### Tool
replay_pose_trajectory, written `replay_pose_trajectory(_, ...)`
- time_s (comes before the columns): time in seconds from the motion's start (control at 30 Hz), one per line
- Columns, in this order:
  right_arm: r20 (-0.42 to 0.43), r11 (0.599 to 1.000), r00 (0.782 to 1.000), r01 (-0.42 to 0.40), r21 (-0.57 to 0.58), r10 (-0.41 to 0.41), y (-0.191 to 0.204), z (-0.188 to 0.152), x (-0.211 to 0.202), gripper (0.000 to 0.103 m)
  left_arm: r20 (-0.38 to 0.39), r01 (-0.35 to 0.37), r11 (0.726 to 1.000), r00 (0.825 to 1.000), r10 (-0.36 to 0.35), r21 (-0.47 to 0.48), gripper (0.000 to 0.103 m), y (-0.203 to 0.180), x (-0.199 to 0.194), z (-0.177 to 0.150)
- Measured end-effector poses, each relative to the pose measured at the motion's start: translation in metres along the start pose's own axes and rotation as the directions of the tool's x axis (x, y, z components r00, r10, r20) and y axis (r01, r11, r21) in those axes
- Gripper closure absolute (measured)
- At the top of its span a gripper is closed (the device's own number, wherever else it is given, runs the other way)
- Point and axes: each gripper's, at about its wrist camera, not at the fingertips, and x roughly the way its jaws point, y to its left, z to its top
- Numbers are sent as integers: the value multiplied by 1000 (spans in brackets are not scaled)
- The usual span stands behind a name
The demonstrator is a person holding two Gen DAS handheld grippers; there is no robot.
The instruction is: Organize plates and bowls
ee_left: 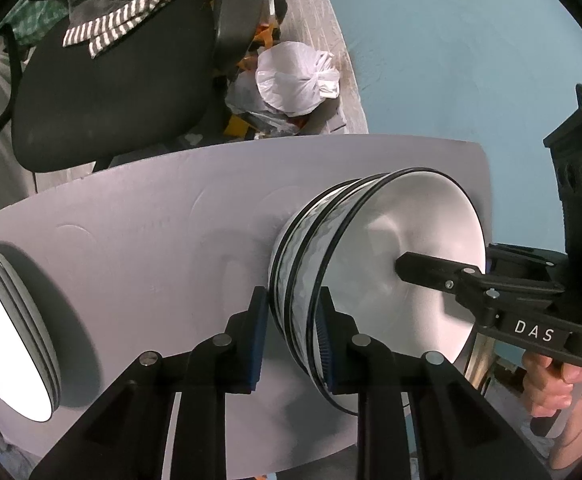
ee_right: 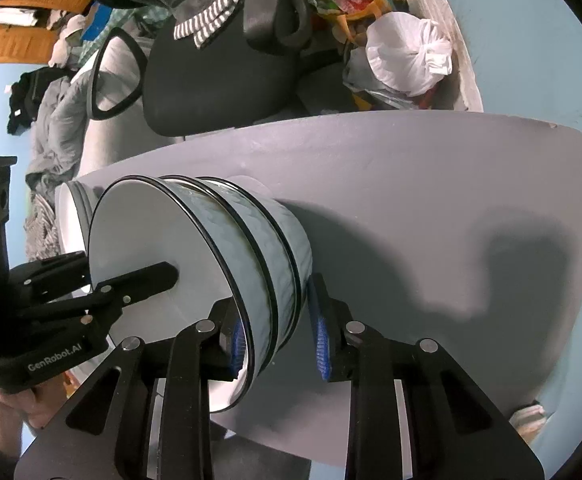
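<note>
So I've got both grippers on the stack of bowls [ee_left: 371, 276], which sits on the grey bench [ee_left: 139, 248] in the middle right of the left wrist view and centre left of the right one. My left gripper [ee_left: 293, 336] has its fingers closed around the near rim, one pad inside the top bowl and one outside against the patterned wall, and the right gripper [ee_right: 279, 340] is clamped the same way on the opposite rim. It looks like three nested bowls, going by the black rims. If I'm lifting this, the trick is probably to raise both hands together and level, since a pinch on thin rims from two sides could let the lower bowls slip or the stack tip if one side leads. I'd keep it low over the bench too. The stack of plates [ee_left: 15, 332] is at the far left edge of the left view, half cut off, so I can't count them. Can't really tell whether my outer pads press all three walls or just the top one, and the bowls' base is hidden behind the rims.
</note>
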Motion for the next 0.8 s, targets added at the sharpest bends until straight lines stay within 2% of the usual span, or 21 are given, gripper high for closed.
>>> replay_pose_trajectory(0.07, 4, 1000, 1000, 14, -2, -14, 1, -1, -2, 82, 6, -9, 1000, 1000, 9, 10, 81, -1, -1, -1)
replay_pose_trajectory(0.27, 29, 995, 996, 89, -41, -88, 10, -4, -4, 85, 15, -1, 1000, 1000, 1, 3, 81, 2, -2, -3)
replay_pose_trajectory(0.57, 43, 994, 994, 106, -32, -104, 11, -3, -4, 86, 8, -12, 1000, 1000, 12, 3, 81, -1, -1, -4)
replay_pose_trajectory(0.8, 55, 995, 994, 99, -21, -97, 14, -4, -4, 86, 10, 14, 1000, 1000, -14, -22, 80, 6, -2, -7)
